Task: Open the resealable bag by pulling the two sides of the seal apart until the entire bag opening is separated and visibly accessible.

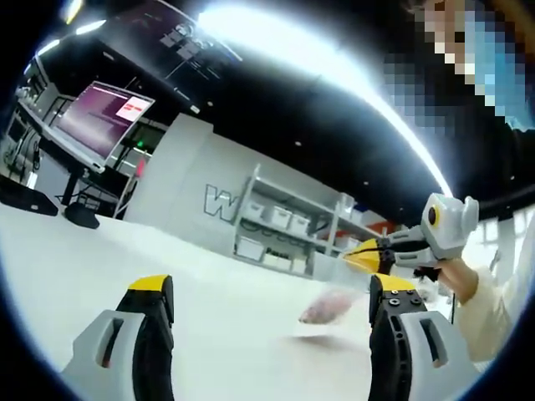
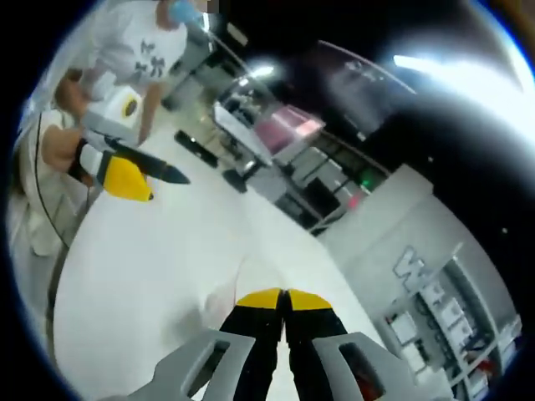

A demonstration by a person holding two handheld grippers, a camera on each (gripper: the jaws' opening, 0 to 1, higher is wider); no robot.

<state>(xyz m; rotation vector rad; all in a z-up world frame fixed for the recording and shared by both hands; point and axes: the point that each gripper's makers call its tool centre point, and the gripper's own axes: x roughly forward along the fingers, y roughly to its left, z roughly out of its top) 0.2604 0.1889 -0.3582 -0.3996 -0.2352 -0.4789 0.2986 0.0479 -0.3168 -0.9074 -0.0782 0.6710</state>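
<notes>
Left gripper view: the left gripper (image 1: pixel 272 305) stands with its two yellow-tipped jaws wide apart above a white table (image 1: pixel 100 259), nothing between them. Just beyond the jaw on the right, a resealable bag (image 1: pixel 328 307) hangs blurred above the table, clear plastic with something pinkish inside; what the contents are cannot be made out. A faint shadow lies on the table beneath the bag. Above the bag, the right gripper (image 1: pixel 368 255) reaches in from the right edge, its yellow tips pressed together at the top of the bag, a person's hand (image 1: pixel 462 280) and pale sleeve behind it. Behind the table, a grey shelving rack (image 1: pixel 288 230) holds rows of white bins; their contents are too small to tell. A monitor (image 1: pixel 104 117) with a pinkish screen stands well beyond the table's left side.

Right gripper view: the right gripper (image 2: pixel 284 299) has its yellow tips closed against each other, pinching the thin, nearly transparent top edge of the bag (image 2: pixel 242 284), which spreads down toward the table (image 2: pixel 125 276). Over the table's far end, the left gripper (image 2: pixel 146 180) hovers, its dark jaw and yellow tip splayed apart and empty, held in a person's hand (image 2: pixel 57 149). Beyond the table, another person in a white printed T-shirt (image 2: pixel 142 42) stands.
</notes>
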